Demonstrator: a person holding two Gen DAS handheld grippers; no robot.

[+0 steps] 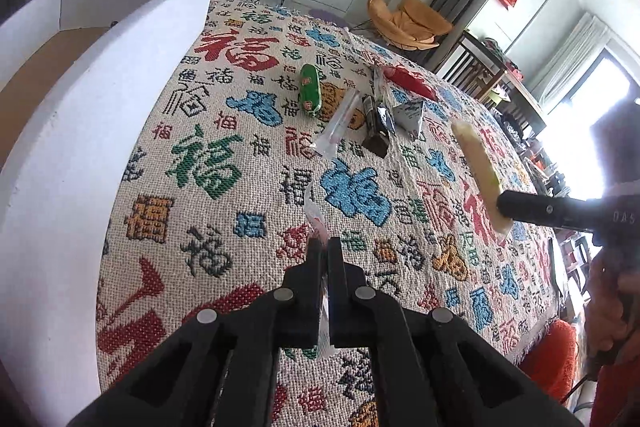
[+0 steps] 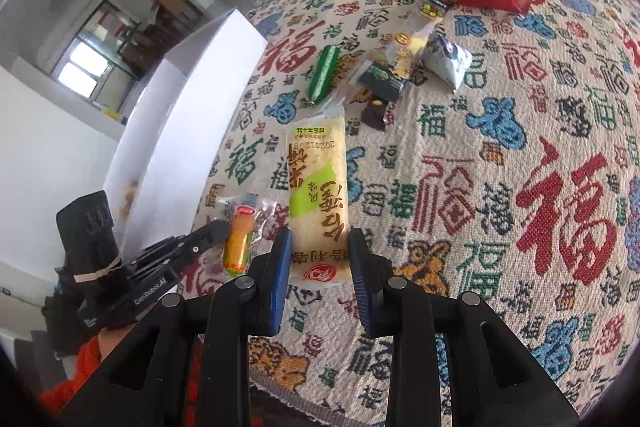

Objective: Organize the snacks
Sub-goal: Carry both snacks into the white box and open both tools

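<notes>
Right wrist view: rice cracker pack (image 2: 318, 203) pinched by right gripper (image 2: 320, 267) jaws; left gripper (image 1: 325, 251) jaws pressed onto clear sausage wrapper (image 2: 239, 243). Both to be kept level & carried to white box (image 1: 80, 131) at surface's left edge.

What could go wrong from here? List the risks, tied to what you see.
1. The left gripper pinches only the clear wrapper edge of the small orange snack; it could slip out.
2. The right gripper holds the long rice cracker pack by one end, so it may swing or slide.
3. Both packs hang close together and could collide near the white box.
</notes>
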